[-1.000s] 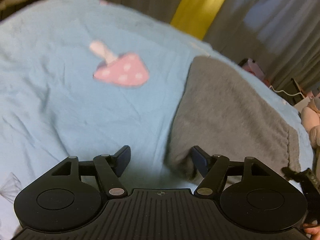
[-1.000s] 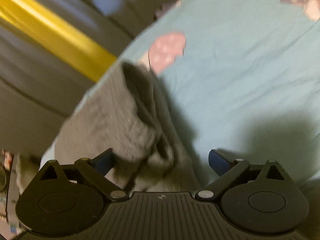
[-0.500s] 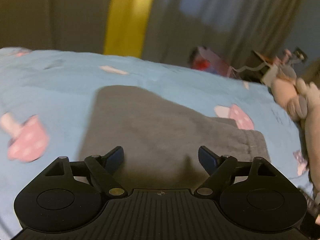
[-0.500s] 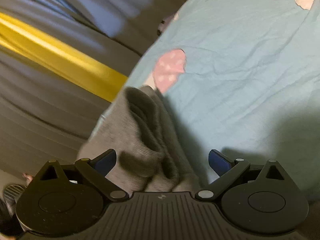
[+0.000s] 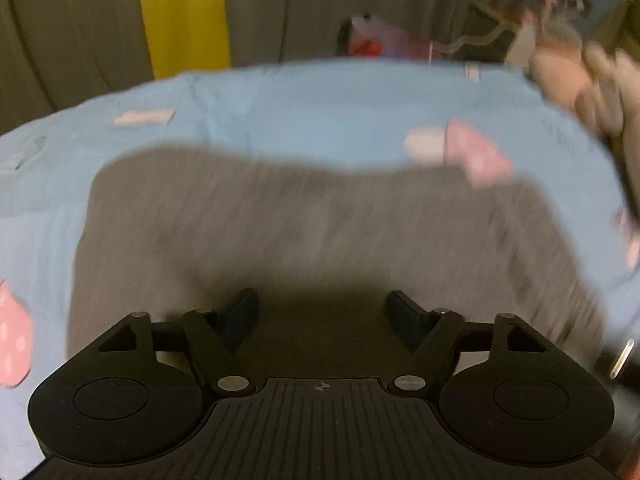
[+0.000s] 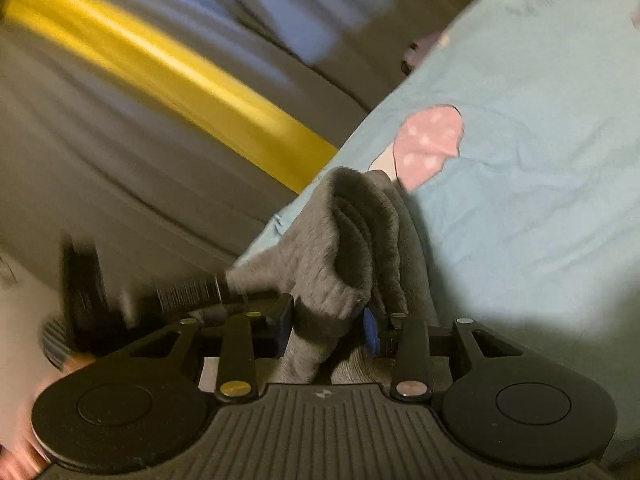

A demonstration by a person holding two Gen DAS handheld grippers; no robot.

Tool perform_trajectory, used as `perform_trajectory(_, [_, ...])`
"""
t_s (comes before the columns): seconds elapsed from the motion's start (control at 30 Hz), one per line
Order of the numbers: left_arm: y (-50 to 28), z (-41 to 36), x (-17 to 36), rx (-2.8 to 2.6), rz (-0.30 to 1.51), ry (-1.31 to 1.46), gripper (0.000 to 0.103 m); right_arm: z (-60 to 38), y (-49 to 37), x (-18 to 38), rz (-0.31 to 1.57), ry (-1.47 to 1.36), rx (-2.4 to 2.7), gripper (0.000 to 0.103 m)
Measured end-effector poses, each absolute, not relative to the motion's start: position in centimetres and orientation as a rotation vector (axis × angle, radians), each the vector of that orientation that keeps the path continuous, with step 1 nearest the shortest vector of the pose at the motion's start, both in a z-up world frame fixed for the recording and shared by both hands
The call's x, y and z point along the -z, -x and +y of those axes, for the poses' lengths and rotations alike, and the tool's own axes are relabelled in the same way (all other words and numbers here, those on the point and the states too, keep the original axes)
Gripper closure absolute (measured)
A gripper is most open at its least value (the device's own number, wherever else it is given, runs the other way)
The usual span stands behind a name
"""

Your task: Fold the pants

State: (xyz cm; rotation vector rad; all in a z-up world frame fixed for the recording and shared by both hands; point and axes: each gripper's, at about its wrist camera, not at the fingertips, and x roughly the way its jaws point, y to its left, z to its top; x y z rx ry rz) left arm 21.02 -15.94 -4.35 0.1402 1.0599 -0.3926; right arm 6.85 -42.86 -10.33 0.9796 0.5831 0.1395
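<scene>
Grey pants (image 5: 312, 224) lie spread flat on a light blue bedsheet (image 5: 304, 108) with pink mushroom prints. My left gripper (image 5: 322, 314) is open and empty, low over the near edge of the pants; this view is blurred. In the right wrist view my right gripper (image 6: 326, 326) is shut on a bunched, ribbed end of the grey pants (image 6: 344, 240), which rises in folds between the blue pads (image 6: 370, 330). The other gripper's dark body (image 6: 120, 300) shows blurred at the left.
Grey curtains with a yellow stripe (image 5: 184, 20) hang behind the bed. A pink plush toy (image 5: 580, 76) and clutter sit at the far right of the bed. The sheet (image 6: 540, 180) extends right of the held cloth.
My right gripper has closed on the bunched end of the pants. My left gripper has swung round from beside the pants to facing them and moved in closer, staying open.
</scene>
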Motion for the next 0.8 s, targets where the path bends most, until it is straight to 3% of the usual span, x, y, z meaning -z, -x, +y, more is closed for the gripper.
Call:
perform_trajectory(0.03, [-20.1,-15.3,5.0,0.400,1.063,-0.173,0.030,-43.2,-6.9,10.8,0.575,-1.037,-0.154,0.054])
perform_trajectory(0.17, [-15.3,-12.4,6.3,0.462,0.969,-0.262,0.030,-42.8,-7.9,11.6,0.568,-1.086,-0.150,0.050])
perform_trajectory(0.23, [-14.0,-11.3,6.1,0.465,0.938,-0.238,0.030,-42.2,-8.1,11.6,0.592,-1.043,-0.093,0.077])
perform_trajectory(0.3, [-13.0,-10.1,5.4,0.445,0.915,-0.178,0.029,-42.0,-7.7,11.0,0.589,-1.036,-0.081,0.082])
perform_trajectory(0.37, [-12.2,-8.6,4.4,0.409,0.873,-0.122,0.018,-41.8,-6.2,9.2,0.484,-1.078,-0.204,0.082])
perform_trajectory(0.43, [-11.7,-6.5,3.5,0.352,0.829,-0.069,0.015,-41.7,-5.1,8.0,0.386,-1.109,-0.313,0.082])
perform_trajectory(0.53, [-11.7,-3.0,3.0,0.256,0.851,0.004,0.015,-41.6,-5.6,8.1,0.512,-0.956,-0.137,0.080])
perform_trajectory(0.57, [-11.8,-1.8,3.1,0.222,0.881,0.027,0.015,-41.3,-6.4,8.7,0.631,-0.856,-0.031,0.077])
perform_trajectory(0.63, [-11.8,-0.2,3.3,0.175,0.938,0.049,0.015,-41.5,-7.0,9.6,0.759,-0.780,0.119,0.027])
perform_trajectory(0.77, [-12.2,3.4,3.9,0.173,0.999,0.243,0.015,-42.4,-6.6,8.2,0.681,-0.819,0.098,0.016])
perform_trajectory(0.8, [-12.4,3.9,4.1,0.193,1.017,0.288,0.015,-42.4,-6.8,8.0,0.685,-0.794,0.108,0.007])
